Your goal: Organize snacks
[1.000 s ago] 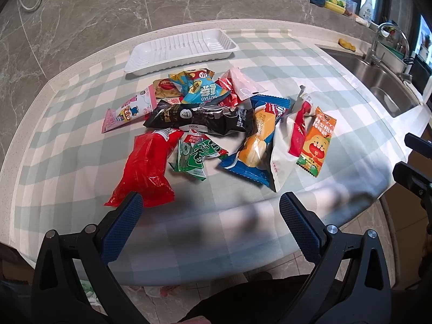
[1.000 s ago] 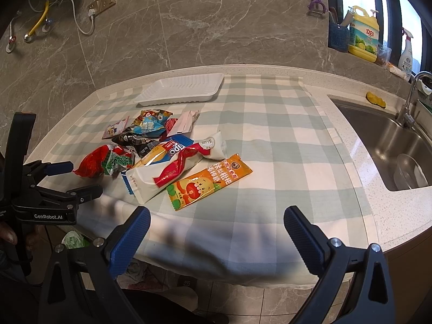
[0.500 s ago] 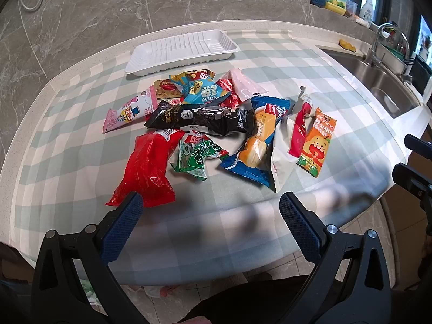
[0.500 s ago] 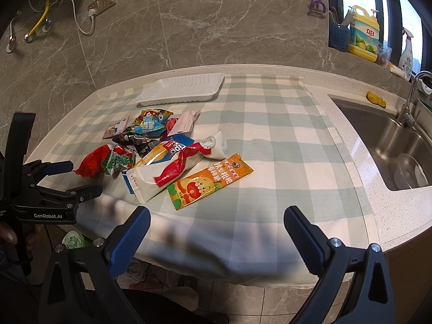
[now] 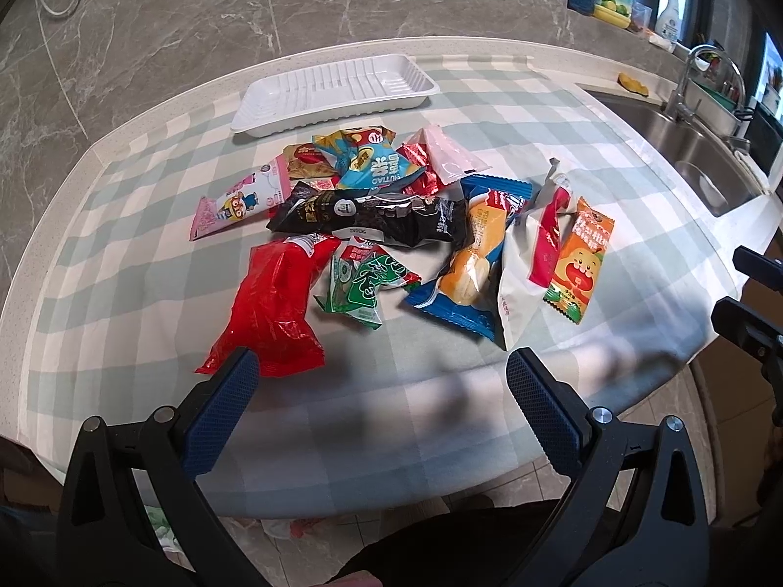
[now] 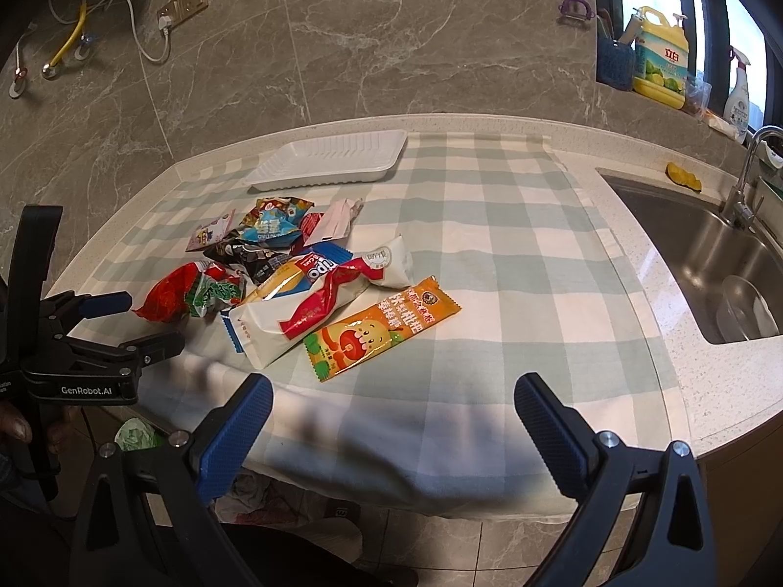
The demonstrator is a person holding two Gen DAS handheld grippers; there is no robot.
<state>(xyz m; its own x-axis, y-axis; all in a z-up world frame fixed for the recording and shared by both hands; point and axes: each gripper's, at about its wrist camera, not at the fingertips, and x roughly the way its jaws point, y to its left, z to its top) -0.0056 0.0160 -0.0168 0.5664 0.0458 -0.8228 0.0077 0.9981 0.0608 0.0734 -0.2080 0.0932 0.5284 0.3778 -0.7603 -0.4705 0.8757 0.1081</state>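
Both tools hang off the near edge of the table (image 5: 122,225), empty. The left tool (image 5: 381,381) has its jaws spread wide; so does the right tool (image 6: 391,406). The snack packets (image 5: 381,225) lie heaped mid-table on the checked cloth (image 6: 514,244), the red packet (image 5: 274,303) nearest the left tool, the orange packet (image 6: 381,327) nearest the right. The white tray (image 5: 333,93) sits empty by the far edge, just beyond the heap.

L claw (image 5: 381,381) & R claw (image 6: 391,406): both wide open, empty, level.
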